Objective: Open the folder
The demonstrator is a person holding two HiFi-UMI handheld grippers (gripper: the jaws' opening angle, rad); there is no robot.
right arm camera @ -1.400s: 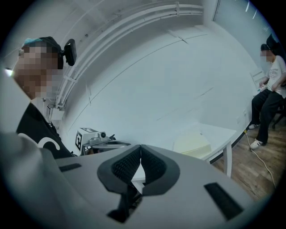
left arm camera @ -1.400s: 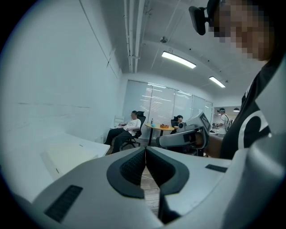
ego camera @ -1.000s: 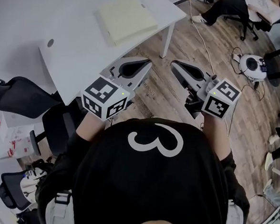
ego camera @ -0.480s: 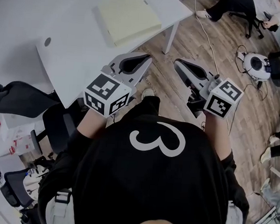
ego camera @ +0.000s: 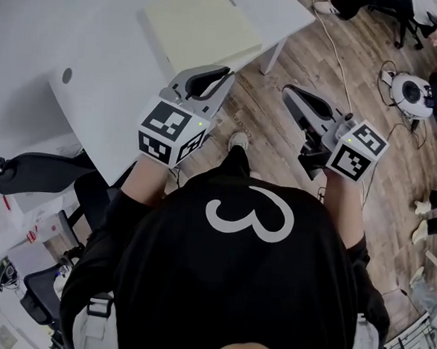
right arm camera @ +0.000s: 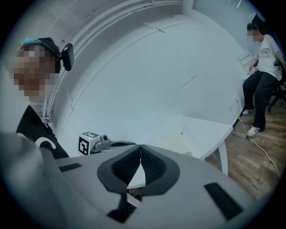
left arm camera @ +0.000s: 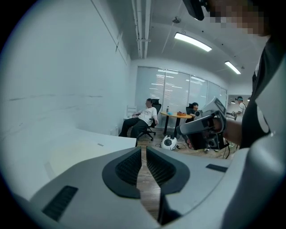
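Observation:
The folder (ego camera: 203, 23) is pale yellow and lies closed and flat on the white table (ego camera: 100, 57), near its right edge. My left gripper (ego camera: 228, 73) is shut and empty, its tip just past the table's near edge, a little short of the folder. My right gripper (ego camera: 288, 90) is also shut and empty, held over the wood floor to the right of the table corner. In the left gripper view the folder (left arm camera: 80, 152) lies left of the closed jaws. The right gripper view shows the folder (right arm camera: 176, 134) beyond the closed jaws.
A table leg (ego camera: 273, 58) stands at the table's right corner. A black office chair (ego camera: 25, 171) is at the left by the table. A round white device (ego camera: 411, 90) and a cable (ego camera: 338, 59) lie on the floor. People sit at the far right.
Both grippers have moved forward and lower toward the table. The left gripper's tip now reaches the table's edge near the folder. Both stay shut and empty.

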